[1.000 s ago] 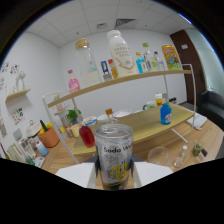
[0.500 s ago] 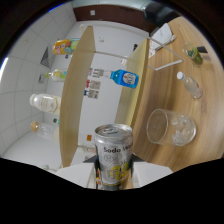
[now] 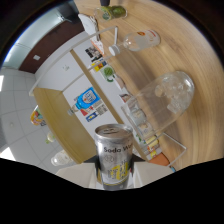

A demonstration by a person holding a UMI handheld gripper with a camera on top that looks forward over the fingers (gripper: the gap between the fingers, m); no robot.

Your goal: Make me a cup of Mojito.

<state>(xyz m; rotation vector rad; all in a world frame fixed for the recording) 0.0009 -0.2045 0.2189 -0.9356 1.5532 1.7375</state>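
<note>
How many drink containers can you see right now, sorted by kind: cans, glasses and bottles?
Silver soda water can, held between the gripper fingers: 1
Clear glass with ice cubes, on the wooden table: 1
Clear plastic bottle with a white cap, lying on the table: 1
Blue bottle on the shelf: 1
Total: 4

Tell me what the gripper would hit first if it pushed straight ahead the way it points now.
The gripper is shut on the silver soda water can, tipped over. Straight beyond the can is the blue-labelled bottle on the wooden shelf; the clear glass with ice sits off to one side. Depth is uncertain.
</note>
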